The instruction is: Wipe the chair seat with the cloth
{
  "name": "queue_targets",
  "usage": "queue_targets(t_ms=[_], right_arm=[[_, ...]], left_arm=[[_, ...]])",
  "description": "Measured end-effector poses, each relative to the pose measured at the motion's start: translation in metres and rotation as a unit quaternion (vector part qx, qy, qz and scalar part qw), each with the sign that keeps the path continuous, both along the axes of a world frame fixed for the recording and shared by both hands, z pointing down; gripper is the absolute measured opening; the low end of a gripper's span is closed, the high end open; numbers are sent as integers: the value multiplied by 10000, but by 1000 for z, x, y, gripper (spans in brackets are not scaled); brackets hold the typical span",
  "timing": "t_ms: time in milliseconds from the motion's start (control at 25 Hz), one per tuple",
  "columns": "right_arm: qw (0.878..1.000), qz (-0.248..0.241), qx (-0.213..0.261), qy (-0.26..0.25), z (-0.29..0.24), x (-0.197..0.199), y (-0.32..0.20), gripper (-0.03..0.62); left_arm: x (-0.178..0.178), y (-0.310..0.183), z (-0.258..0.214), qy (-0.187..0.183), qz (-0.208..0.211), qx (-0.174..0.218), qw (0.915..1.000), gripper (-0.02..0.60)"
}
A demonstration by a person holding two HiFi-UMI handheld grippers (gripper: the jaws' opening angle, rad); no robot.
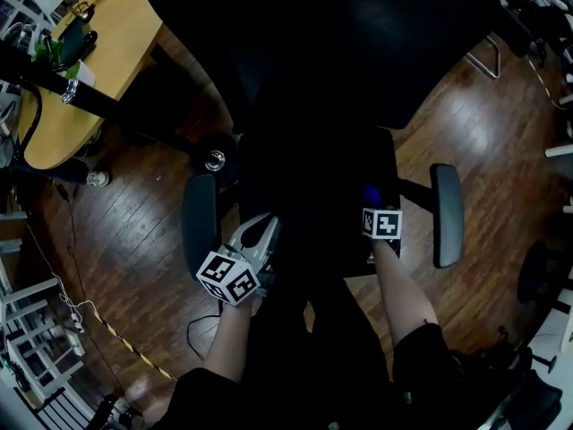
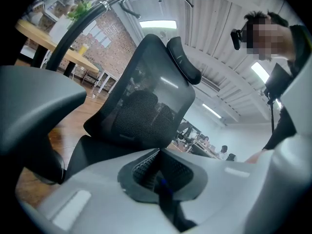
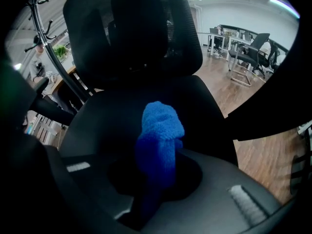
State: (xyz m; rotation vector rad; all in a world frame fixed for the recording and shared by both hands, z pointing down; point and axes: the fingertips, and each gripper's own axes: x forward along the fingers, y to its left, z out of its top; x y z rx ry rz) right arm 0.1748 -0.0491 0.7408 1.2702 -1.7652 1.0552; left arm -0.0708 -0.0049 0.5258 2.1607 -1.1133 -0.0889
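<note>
Right gripper (image 3: 158,165) is clenched tight on the cloth (image 3: 162,126), a fuzzy blue wad poking up past its dark jaws. Just ahead and below spreads the chair seat (image 3: 107,126), smooth and black, with the mesh backrest (image 3: 131,38) rising beyond. Left gripper (image 2: 158,155) is squeezed closed on nothing, its ribbed pads (image 2: 145,168) meeting, beside the long padded armrest (image 1: 199,222).

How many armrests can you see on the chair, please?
2: one armrest left of the seat in the head view, the other armrest right of it. None seems hidden.
</note>
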Motion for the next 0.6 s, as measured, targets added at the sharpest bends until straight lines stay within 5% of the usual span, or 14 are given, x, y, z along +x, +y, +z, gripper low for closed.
queue_targets(t_ms=[320,600], right_arm=[[9885,-1259,-59,-836,-22,-168,21,38],[9592,-2283,-529,-1582,-18,-298,86,38]], left_arm=[[-14,14,-13,103,-223,75,9997,-8],[-14,21,-24,51,-331,142,9993,-8]])
